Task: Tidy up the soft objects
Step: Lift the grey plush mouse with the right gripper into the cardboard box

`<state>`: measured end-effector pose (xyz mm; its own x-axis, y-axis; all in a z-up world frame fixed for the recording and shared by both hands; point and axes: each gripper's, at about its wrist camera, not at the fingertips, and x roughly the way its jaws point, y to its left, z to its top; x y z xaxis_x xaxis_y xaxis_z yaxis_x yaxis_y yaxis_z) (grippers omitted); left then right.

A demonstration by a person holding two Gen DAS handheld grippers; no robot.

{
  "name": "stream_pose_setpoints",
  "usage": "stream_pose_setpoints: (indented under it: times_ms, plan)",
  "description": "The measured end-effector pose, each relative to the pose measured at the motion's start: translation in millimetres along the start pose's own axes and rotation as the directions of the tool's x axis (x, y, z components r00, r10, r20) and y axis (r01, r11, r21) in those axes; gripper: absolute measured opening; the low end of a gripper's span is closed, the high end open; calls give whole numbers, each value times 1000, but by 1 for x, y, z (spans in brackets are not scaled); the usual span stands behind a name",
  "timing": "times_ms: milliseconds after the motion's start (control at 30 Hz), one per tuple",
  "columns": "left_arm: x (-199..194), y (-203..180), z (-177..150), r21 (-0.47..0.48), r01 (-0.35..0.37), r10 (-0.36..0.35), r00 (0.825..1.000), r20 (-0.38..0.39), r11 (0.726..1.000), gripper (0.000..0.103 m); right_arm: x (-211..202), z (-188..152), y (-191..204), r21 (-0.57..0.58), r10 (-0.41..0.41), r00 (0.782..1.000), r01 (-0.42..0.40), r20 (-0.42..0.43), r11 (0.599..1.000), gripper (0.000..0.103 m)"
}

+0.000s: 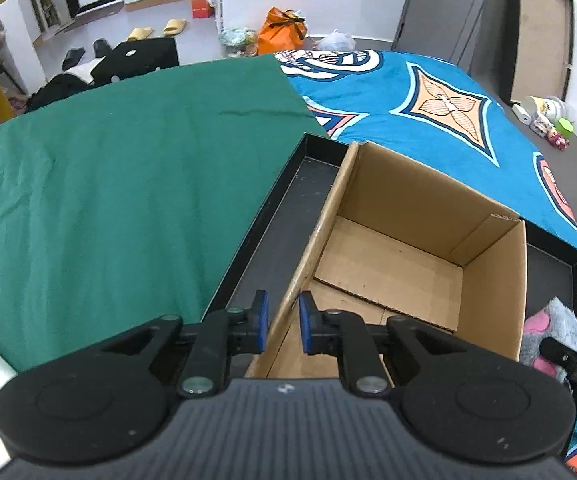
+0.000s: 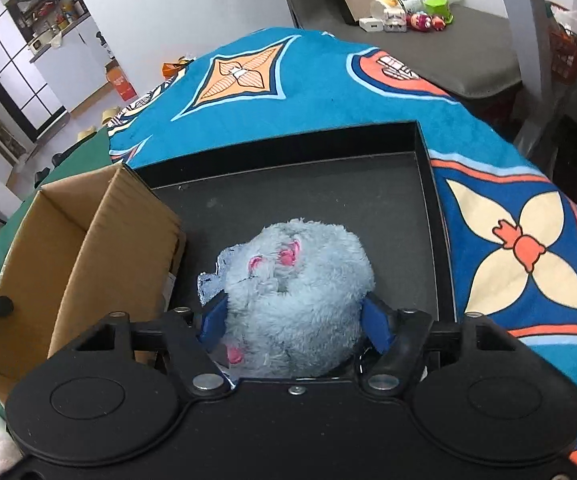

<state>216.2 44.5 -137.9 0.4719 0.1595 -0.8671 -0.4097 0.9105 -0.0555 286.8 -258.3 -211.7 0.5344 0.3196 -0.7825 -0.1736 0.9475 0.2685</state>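
Two grippers are at work over the bed. The left gripper [image 1: 282,322] is clenched on the near wall of the open brown cardboard box [image 1: 408,216], one blue pad on each side of that thin wall. The right gripper [image 2: 294,322] is grasping the fluffy grey plush toy with pink marks [image 2: 296,280]; its blue pads press into the fur on both sides. The toy lies in the shallow black tray [image 2: 424,168], just beside the box, which also stands in this tray.

In my judgement the task is at its beginning. The box is empty inside, so nothing is sorted yet, and the toy must be lifted and brought over the box wall. I see no other soft toy waiting in these views.

The tray rests on a blue blanket with orange flower patterns [image 2: 328,80] next to a plain green cloth [image 1: 108,180]. Beyond it, the floor holds yellow slippers [image 1: 174,26] and an orange bag [image 1: 282,30].
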Motion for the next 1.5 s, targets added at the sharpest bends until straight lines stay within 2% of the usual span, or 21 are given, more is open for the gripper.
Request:
stream_pose_setpoints:
  times_ms: [67, 333, 833, 1500]
  plan:
    - [0, 1, -1, 4, 12, -12, 1000, 10, 1000, 14, -4, 0, 2, -11, -4, 1000, 4, 7, 1000, 59]
    - [-3, 12, -3, 3, 84, -84, 996, 25, 996, 12, -30, -1, 20, -50, -24, 998, 26, 50, 998, 59]
    - [-2, 29, -9, -31, 195, -194, 980, 54, 980, 11, -73, 7, 82, -133, -49, 986, 71, 162, 989, 59]
    - [-5, 58, -13, -126, 286, -280, 958, 62, 950, 11, -68, 0, 185, -289, -13, 985, 62, 169, 955, 59]
